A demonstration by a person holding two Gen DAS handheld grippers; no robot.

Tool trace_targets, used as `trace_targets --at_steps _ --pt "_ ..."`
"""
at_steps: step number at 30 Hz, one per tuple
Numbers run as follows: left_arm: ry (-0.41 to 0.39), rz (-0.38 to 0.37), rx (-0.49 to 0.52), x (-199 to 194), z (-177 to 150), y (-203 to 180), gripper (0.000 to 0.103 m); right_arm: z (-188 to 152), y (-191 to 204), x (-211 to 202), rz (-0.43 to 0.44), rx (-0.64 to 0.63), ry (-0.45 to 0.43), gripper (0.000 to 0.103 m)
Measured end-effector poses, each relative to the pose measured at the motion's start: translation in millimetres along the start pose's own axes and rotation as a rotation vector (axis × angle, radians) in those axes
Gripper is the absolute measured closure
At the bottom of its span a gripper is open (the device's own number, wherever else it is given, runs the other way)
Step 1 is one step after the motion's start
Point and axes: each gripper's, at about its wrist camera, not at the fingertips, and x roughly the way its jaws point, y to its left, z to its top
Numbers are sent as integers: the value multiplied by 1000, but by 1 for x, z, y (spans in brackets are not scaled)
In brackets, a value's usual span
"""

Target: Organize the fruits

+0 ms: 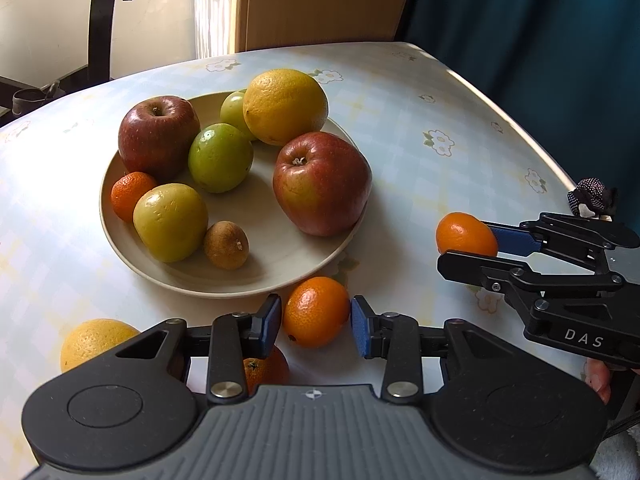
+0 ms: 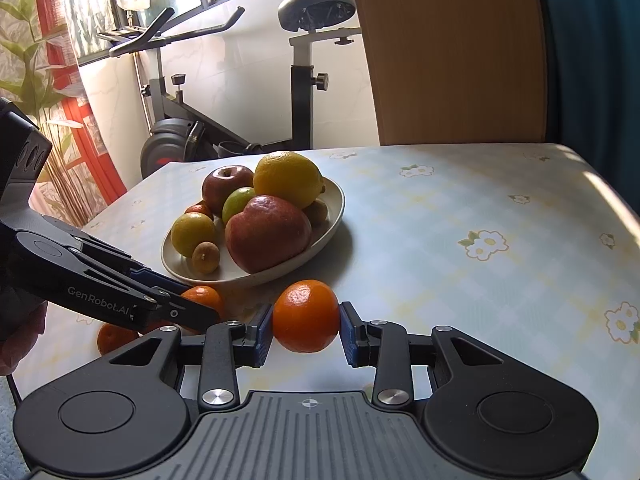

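A beige plate point(image 1: 280, 264) point(image 2: 334, 216) holds two red apples, several green fruits, a yellow citrus, a small mandarin and a brown fruit. My left gripper point(image 1: 316, 318) point(image 2: 200, 308) is shut on a mandarin point(image 1: 316, 312) point(image 2: 202, 298) just in front of the plate, the blue pads touching its sides. My right gripper point(image 2: 306, 322) point(image 1: 480, 246) is shut on another mandarin point(image 2: 306, 310) point(image 1: 464, 234) to the plate's right. Whether either fruit is off the table I cannot tell.
A yellow citrus point(image 1: 94, 340) and another mandarin point(image 1: 266, 370) point(image 2: 116, 338) lie on the flowered tablecloth point(image 1: 420, 120) near my left gripper. An exercise bike point(image 2: 224, 80) and a wooden panel point(image 2: 448, 48) stand beyond the table's far edge.
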Motion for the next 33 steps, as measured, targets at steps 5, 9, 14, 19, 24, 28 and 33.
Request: trace_targets --at_steps 5,9,14,19,24,28,33 --pt "2 2 -3 5 0 -1 64 -2 1 0 4 -2 2 71" --pt "-6 1 -1 4 -1 -1 64 -1 0 0 4 -2 2 71" --pt "-17 6 3 -1 -6 -1 65 -2 2 1 5 -2 1 71" --pt "-51 -23 -31 -17 -8 4 65 -1 3 -1 6 -4 -5 71" --pt "-99 -30 -68 -36 -7 11 65 1 3 -3 9 -4 -9 71" --pt "-136 -15 -96 -47 -3 19 65 2 5 -3 11 -7 -7 71" --pt "-169 10 -127 -58 5 29 65 5 9 -2 18 -17 -7 71"
